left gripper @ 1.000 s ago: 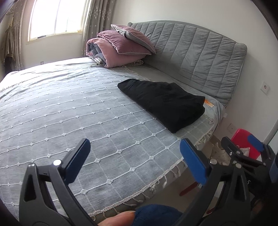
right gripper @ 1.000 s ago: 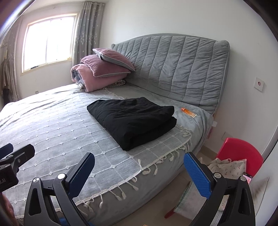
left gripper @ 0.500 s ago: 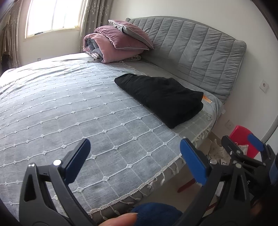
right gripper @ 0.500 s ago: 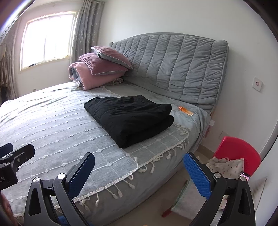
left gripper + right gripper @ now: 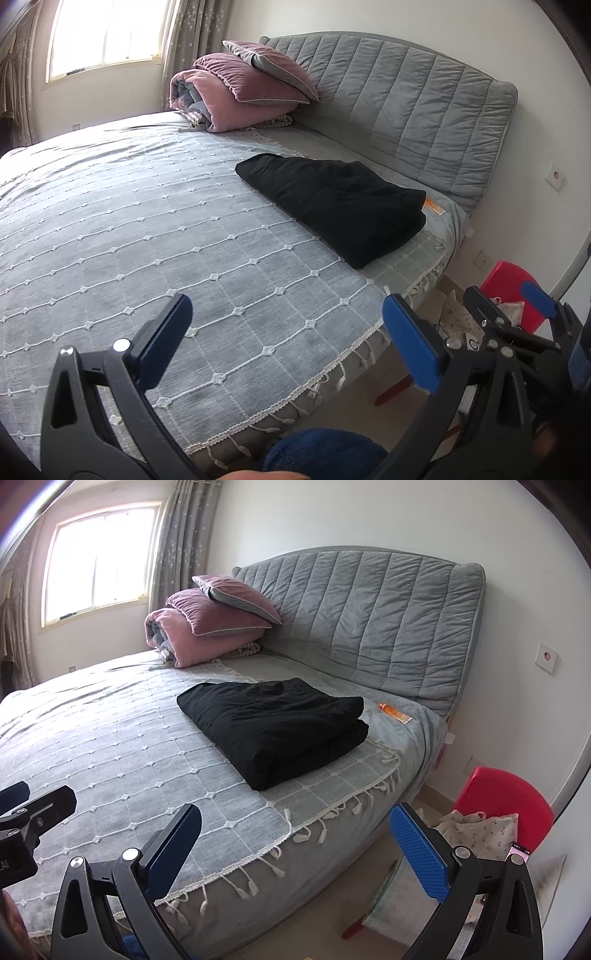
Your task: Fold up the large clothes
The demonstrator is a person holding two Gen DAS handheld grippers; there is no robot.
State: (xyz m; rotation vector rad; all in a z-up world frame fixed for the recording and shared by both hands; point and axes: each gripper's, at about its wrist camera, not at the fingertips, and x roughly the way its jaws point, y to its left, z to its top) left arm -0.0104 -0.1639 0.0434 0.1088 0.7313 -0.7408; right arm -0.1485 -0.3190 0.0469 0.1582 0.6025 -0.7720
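A black garment (image 5: 332, 203) lies folded into a thick rectangle on the grey bedspread (image 5: 147, 229) near the bed's right corner; it also shows in the right wrist view (image 5: 275, 725). My left gripper (image 5: 286, 339) is open and empty, held above the bed's near edge, well short of the garment. My right gripper (image 5: 295, 840) is open and empty, off the bed's edge, below and in front of the garment. The right gripper shows at the right of the left wrist view (image 5: 513, 314).
Pink pillows and a rolled quilt (image 5: 207, 624) are stacked by the grey headboard (image 5: 369, 620). An orange tube (image 5: 395, 713) lies behind the garment. A red plastic chair (image 5: 506, 797) with patterned cloth stands on the floor at right.
Both grippers have drawn back and down from the bed a little, so the garment sits slightly farther off. Both stay open; the garment has not moved.
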